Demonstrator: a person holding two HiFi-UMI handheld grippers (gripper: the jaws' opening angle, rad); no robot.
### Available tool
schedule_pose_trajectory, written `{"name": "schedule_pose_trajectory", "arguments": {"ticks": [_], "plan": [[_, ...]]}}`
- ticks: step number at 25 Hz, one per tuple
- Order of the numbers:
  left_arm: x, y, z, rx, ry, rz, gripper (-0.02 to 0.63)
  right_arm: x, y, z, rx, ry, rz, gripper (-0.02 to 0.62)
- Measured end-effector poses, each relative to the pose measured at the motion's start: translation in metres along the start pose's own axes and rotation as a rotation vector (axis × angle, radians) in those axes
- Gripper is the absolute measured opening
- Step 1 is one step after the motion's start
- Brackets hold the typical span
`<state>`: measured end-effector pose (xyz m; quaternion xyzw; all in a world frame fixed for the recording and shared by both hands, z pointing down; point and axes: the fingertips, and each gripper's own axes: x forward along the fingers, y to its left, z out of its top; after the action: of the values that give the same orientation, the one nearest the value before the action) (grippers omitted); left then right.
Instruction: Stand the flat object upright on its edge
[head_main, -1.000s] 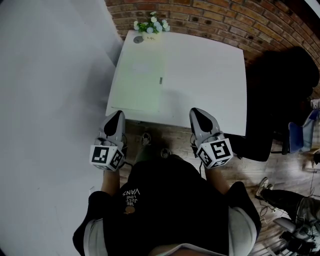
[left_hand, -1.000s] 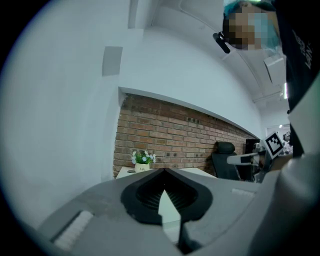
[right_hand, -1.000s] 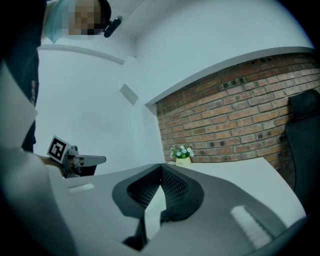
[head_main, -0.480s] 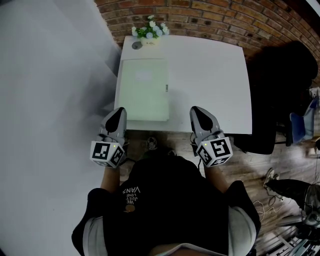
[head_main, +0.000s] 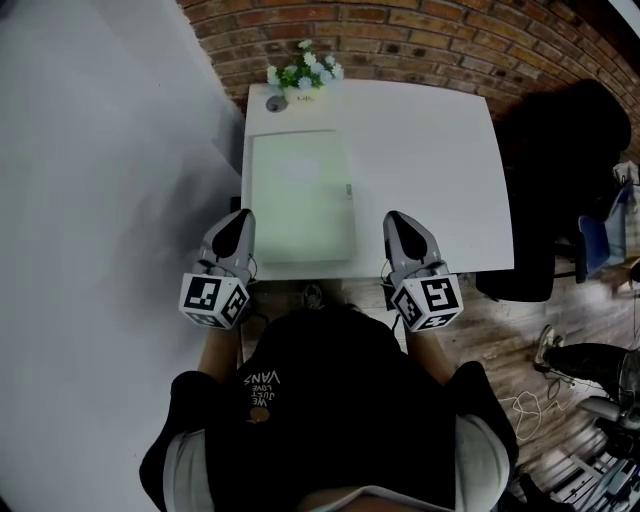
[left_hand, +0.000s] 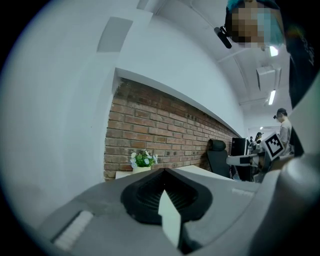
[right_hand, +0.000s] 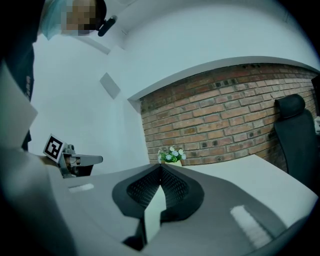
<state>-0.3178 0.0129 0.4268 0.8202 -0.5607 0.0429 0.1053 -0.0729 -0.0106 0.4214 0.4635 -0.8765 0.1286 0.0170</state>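
Note:
A flat pale green board (head_main: 302, 196) lies on the left half of the white table (head_main: 430, 160) in the head view, its near edge close to the table's front. My left gripper (head_main: 236, 224) hovers at the table's front left corner, shut and empty, beside the board's near left corner. My right gripper (head_main: 397, 228) is over the front edge, right of the board, shut with nothing held. In the left gripper view the left gripper (left_hand: 164, 171) has its jaws together; in the right gripper view the right gripper (right_hand: 161, 167) likewise. The board is hidden in both gripper views.
A small pot of flowers (head_main: 304, 70) and a round grey object (head_main: 275, 103) sit at the table's back left, against a brick wall (head_main: 420, 40). A black chair (head_main: 570, 180) stands right of the table. A white wall (head_main: 100, 150) runs along the left.
The table and board have come nearer in the head view. Both grippers now reach the table's front edge, still shut and empty.

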Motion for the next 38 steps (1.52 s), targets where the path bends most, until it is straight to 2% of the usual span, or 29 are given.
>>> {"name": "schedule_pose_trajectory", "arguments": {"ticks": [8, 17, 24, 29, 31, 35, 38], "plan": [[0.014, 0.029, -0.005, -0.008, 0.027, -0.067, 0.0, 0.02, 0.011, -0.004, 0.011, -0.005, -0.062, 0.002], [0.026, 0.048, -0.014, -0.018, 0.066, -0.096, 0.0, 0.035, 0.011, -0.015, 0.026, 0.031, -0.102, 0.002], [0.043, 0.059, -0.022, -0.019, 0.056, -0.051, 0.0, 0.046, -0.004, -0.021, 0.026, 0.037, -0.108, 0.002], [0.055, 0.064, -0.039, -0.053, 0.109, -0.043, 0.0, 0.059, -0.014, -0.034, 0.04, 0.084, -0.091, 0.008], [0.059, 0.066, -0.048, -0.07, 0.136, -0.044, 0.011, 0.066, -0.016, -0.041, 0.059, 0.107, -0.077, 0.058], [0.066, 0.07, -0.064, -0.104, 0.186, -0.04, 0.012, 0.077, -0.018, -0.056, 0.072, 0.159, -0.056, 0.065], [0.069, 0.072, -0.074, -0.124, 0.221, -0.041, 0.045, 0.084, -0.02, -0.067, 0.09, 0.2, -0.042, 0.13]]}}
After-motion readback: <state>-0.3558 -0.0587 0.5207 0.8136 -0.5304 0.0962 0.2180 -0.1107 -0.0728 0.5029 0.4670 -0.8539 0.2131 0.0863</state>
